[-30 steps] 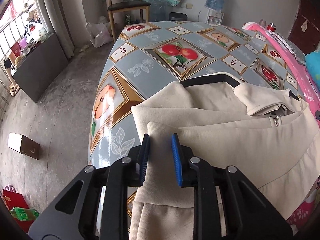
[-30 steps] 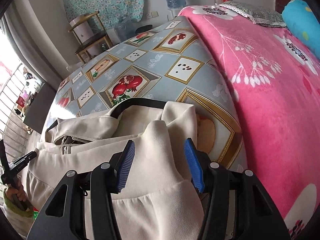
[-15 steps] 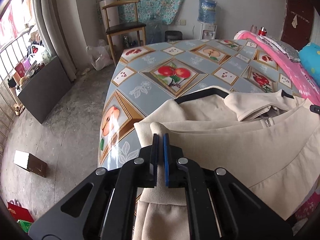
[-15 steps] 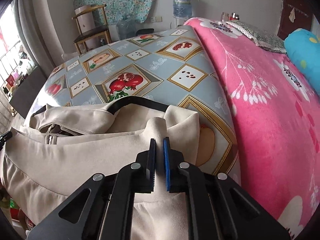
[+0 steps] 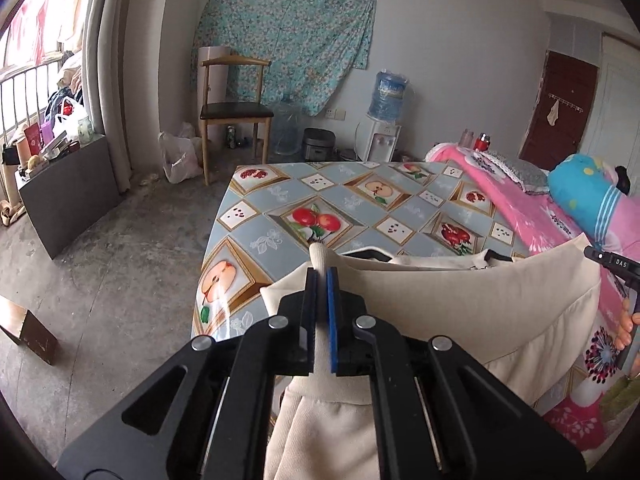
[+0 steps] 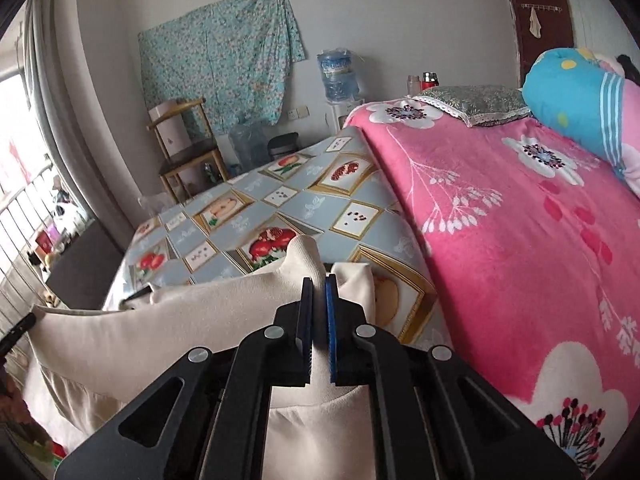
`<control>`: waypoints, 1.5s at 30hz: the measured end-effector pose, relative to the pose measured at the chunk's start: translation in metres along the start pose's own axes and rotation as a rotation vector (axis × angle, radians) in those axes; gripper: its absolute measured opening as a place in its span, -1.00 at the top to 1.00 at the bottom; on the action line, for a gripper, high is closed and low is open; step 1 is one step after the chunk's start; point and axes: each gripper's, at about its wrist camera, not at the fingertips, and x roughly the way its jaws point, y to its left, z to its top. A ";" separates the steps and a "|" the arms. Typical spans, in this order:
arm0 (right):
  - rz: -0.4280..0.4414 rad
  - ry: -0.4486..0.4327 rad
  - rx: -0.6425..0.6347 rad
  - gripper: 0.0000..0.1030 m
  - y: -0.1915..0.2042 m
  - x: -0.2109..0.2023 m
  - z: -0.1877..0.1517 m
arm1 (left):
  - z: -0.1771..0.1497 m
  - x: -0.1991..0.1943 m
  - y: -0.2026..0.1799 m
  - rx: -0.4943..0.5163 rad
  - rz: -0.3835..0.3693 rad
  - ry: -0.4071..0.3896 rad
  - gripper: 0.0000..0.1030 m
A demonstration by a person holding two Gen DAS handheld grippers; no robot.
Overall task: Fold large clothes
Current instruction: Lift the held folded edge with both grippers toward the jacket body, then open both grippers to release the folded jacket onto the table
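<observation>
A large cream garment (image 5: 460,304) with a black collar trim lies at the near end of a table covered in a fruit-pattern cloth (image 5: 320,208). My left gripper (image 5: 321,280) is shut on a pinch of its near left edge and holds it lifted. My right gripper (image 6: 319,284) is shut on the garment (image 6: 160,320) at its near right edge, also lifted. The cloth hangs stretched between the two grippers, above the table (image 6: 280,208). The right gripper's tip also shows in the left wrist view (image 5: 612,262).
A bed with a pink flowered blanket (image 6: 520,220) borders the table's right side, with a blue pillow (image 6: 576,92). A wooden chair (image 5: 232,108) and a water dispenser (image 5: 384,120) stand behind the table. A dark cabinet (image 5: 68,188) and a box (image 5: 28,328) are on the floor at left.
Both grippers closed on the garment's near edge, then rose and tilted up, lifting that edge off the table so it now hangs stretched between them.
</observation>
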 end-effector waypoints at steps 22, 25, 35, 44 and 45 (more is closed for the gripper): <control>-0.142 0.159 0.000 0.96 -0.027 0.195 0.056 | 0.037 0.204 0.035 -0.103 0.087 0.270 0.92; -0.175 0.240 0.071 0.96 -0.051 0.214 0.047 | 0.019 0.228 0.035 -0.085 0.112 0.363 0.91; -0.120 0.155 -0.081 0.44 -0.015 0.115 0.043 | 0.039 0.163 0.020 0.026 0.161 0.200 0.71; -0.089 0.227 -0.256 0.41 0.034 0.066 -0.030 | -0.015 0.091 -0.038 0.113 -0.029 0.256 0.68; -0.099 0.252 -0.253 0.41 0.032 0.071 -0.041 | -0.027 0.092 -0.043 0.119 -0.028 0.271 0.68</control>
